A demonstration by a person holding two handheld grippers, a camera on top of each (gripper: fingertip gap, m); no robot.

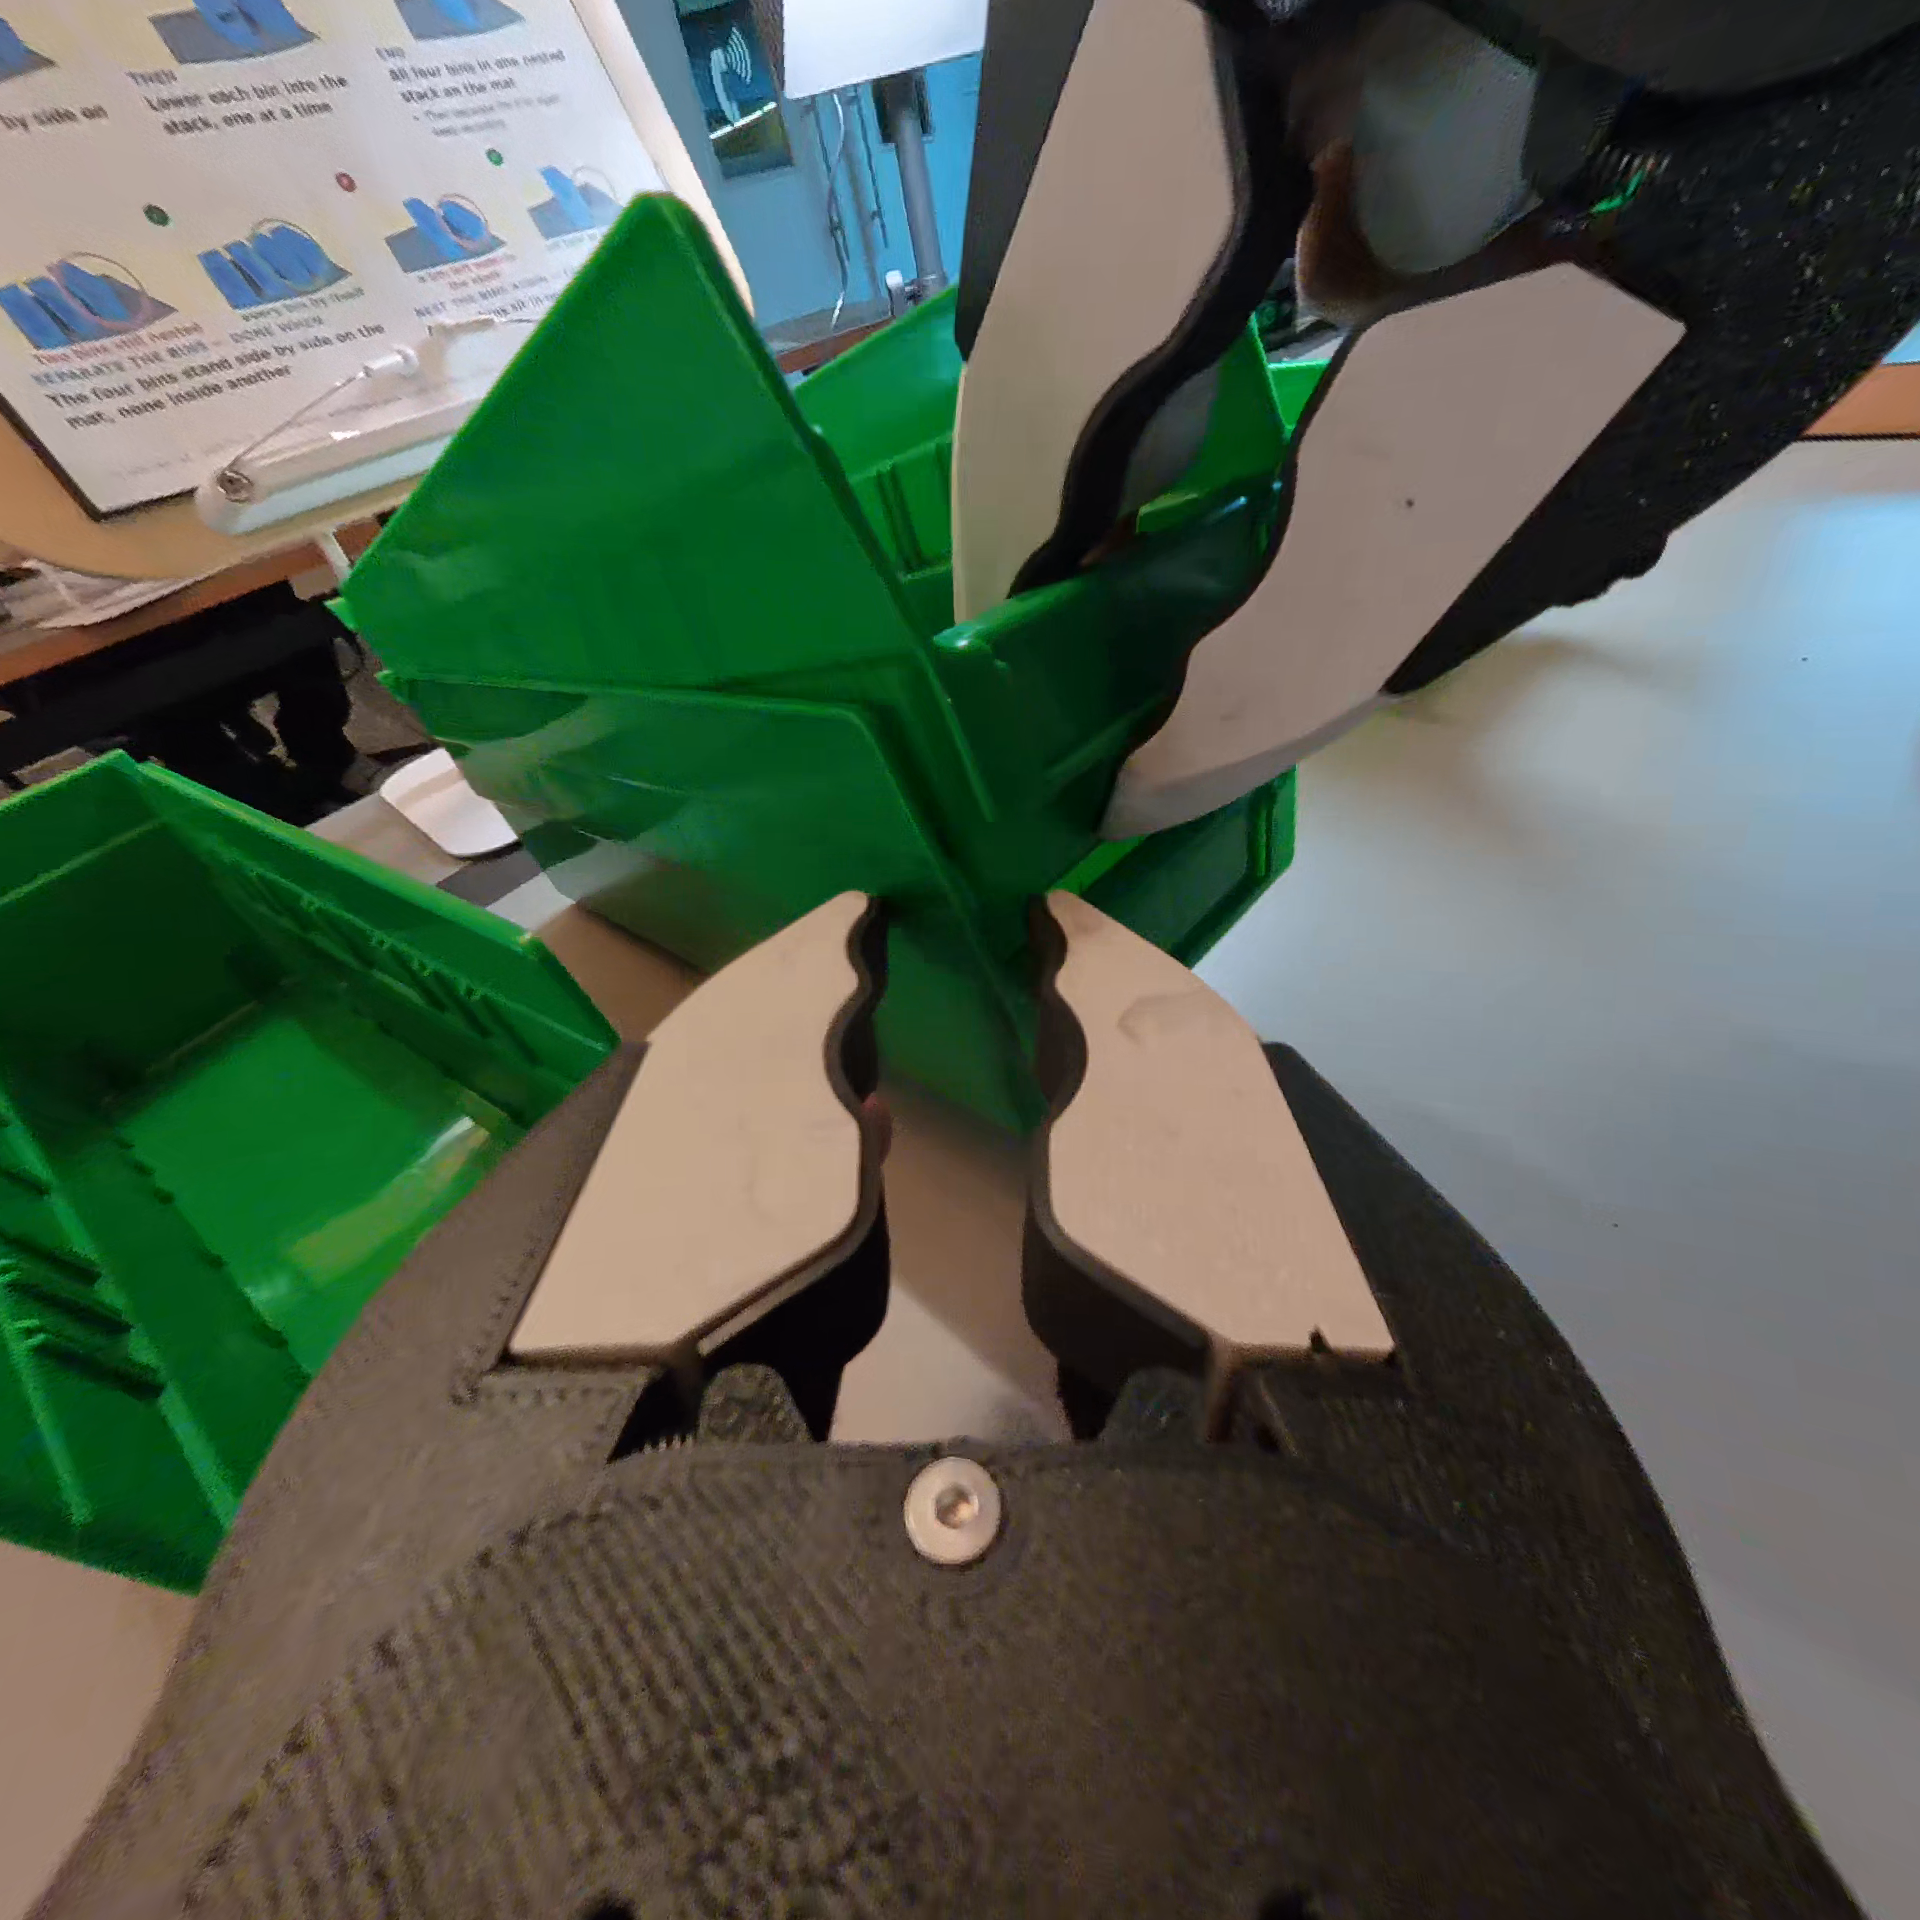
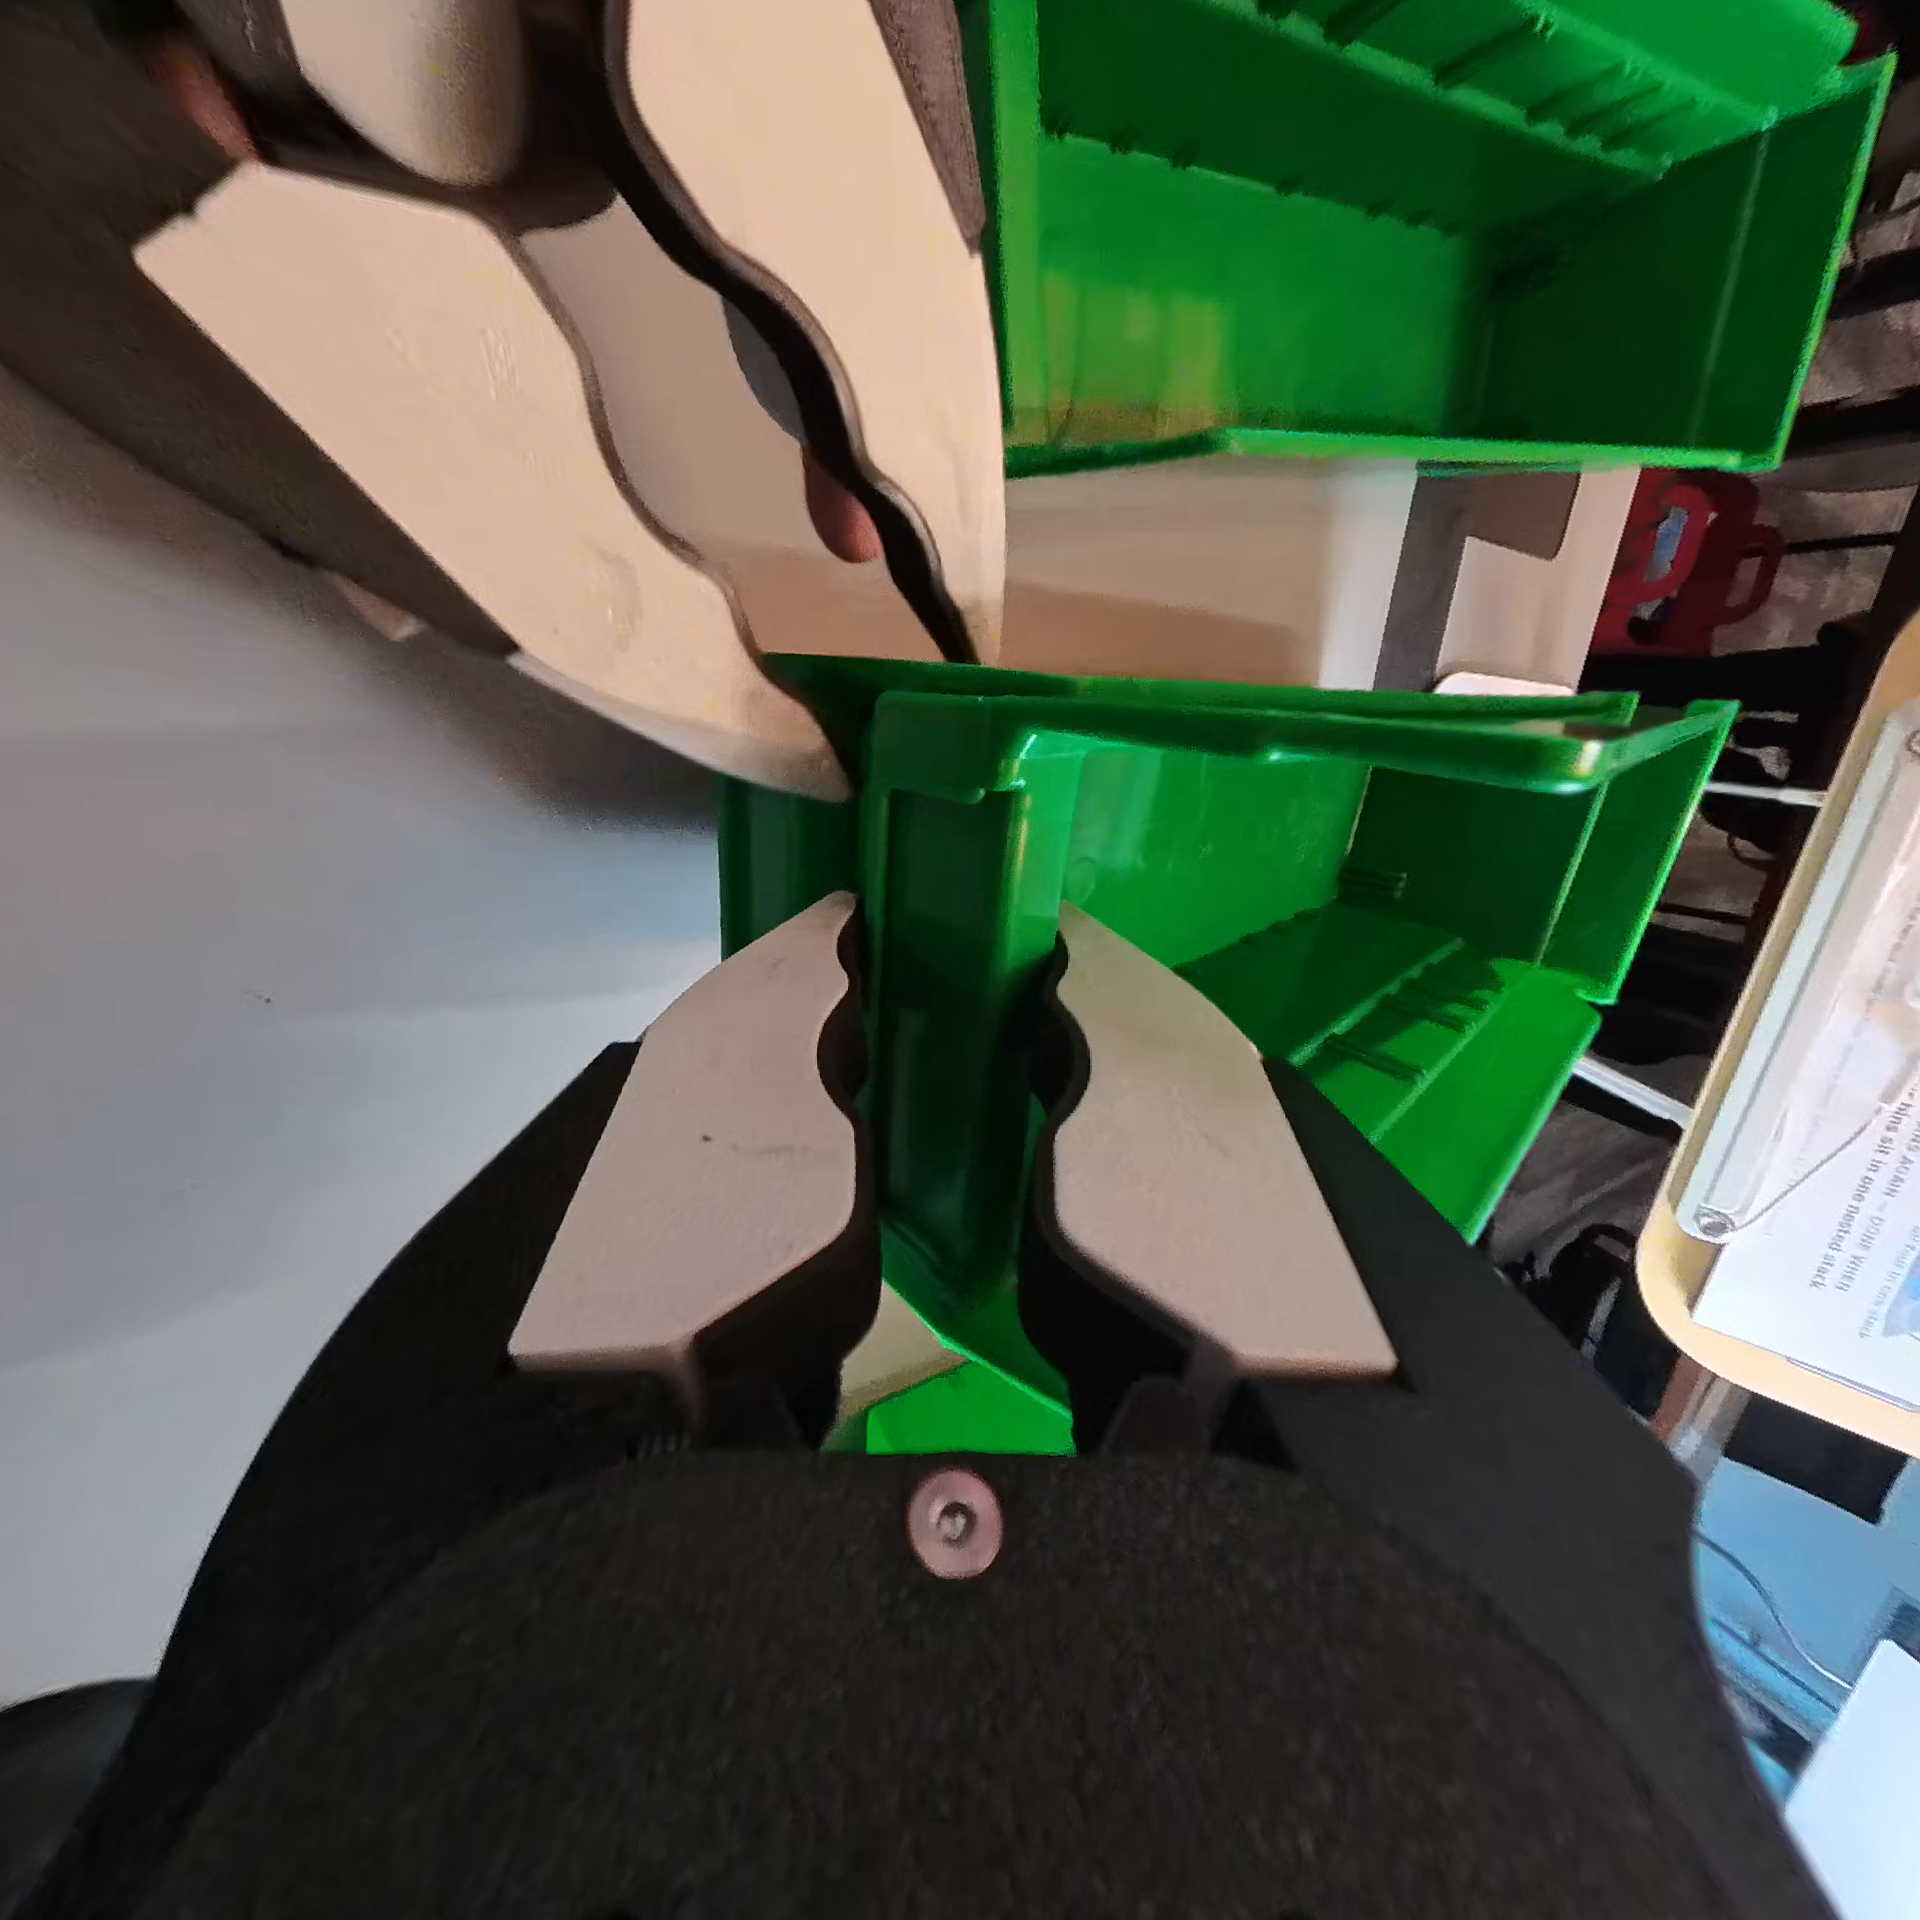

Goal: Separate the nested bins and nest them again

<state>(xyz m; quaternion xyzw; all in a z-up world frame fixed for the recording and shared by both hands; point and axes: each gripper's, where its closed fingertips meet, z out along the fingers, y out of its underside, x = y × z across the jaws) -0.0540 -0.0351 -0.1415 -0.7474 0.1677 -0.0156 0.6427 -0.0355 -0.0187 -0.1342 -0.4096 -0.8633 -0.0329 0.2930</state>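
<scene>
Two nested green bins sit between my grippers. The upper bin is tilted up out of the lower bin. My left gripper is shut on a bin wall at the near corner, apparently the lower bin's. My right gripper comes in from above and is shut on the tilted bin's end wall. In the right wrist view, my right gripper clamps the thick end wall of the tilted bin. My left gripper pinches the outer edge beside it. A separate green bin stands open to the left.
The separate bin also shows in the right wrist view. A white instruction board on a stand is behind the bins. The pale tabletop stretches to the right. Dark clutter lies beyond the table edge.
</scene>
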